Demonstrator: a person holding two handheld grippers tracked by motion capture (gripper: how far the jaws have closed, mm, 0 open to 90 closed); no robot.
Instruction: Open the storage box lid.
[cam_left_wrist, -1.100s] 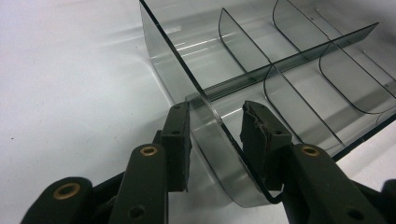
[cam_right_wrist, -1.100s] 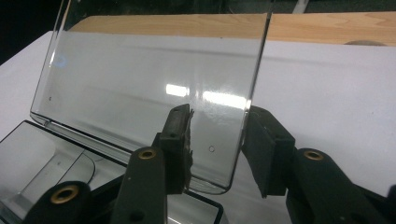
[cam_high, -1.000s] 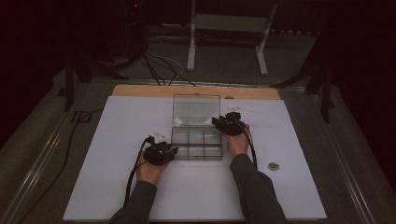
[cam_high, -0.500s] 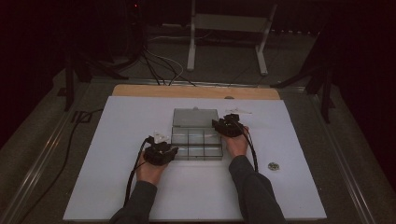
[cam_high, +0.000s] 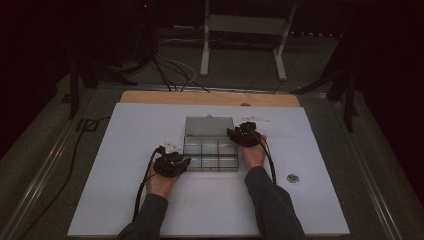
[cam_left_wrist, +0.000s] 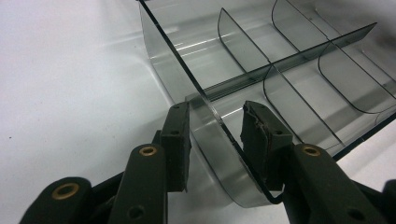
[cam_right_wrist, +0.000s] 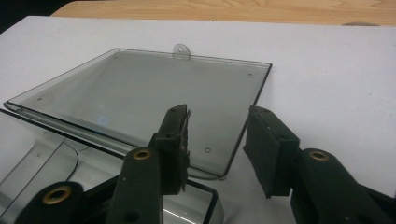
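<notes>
A clear smoky plastic organiser box (cam_high: 210, 154) with several divided compartments sits mid-mat. Its hinged lid (cam_high: 209, 126) lies flat behind it. My left gripper (cam_high: 184, 162) is at the box's near left corner. In the left gripper view its jaws (cam_left_wrist: 215, 112) straddle the rounded corner wall of the box (cam_left_wrist: 289, 70), one pad outside and one inside, shut on it. My right gripper (cam_high: 236, 134) is at the lid's right side. In the right gripper view it (cam_right_wrist: 217, 114) stands open over the near corner of the lid (cam_right_wrist: 154, 98), gripping nothing.
The white mat (cam_high: 125, 200) covers a wooden table (cam_high: 210, 98). A small round object (cam_high: 292, 177) lies right of the box, and small white bits (cam_high: 172, 146) lie beside the left gripper. Cables trail from both grippers. A metal stand (cam_high: 240, 30) is behind the table.
The lid stood tilted up a second ago and has swung back to lie flat on the mat. Both hands have stayed where they were.
</notes>
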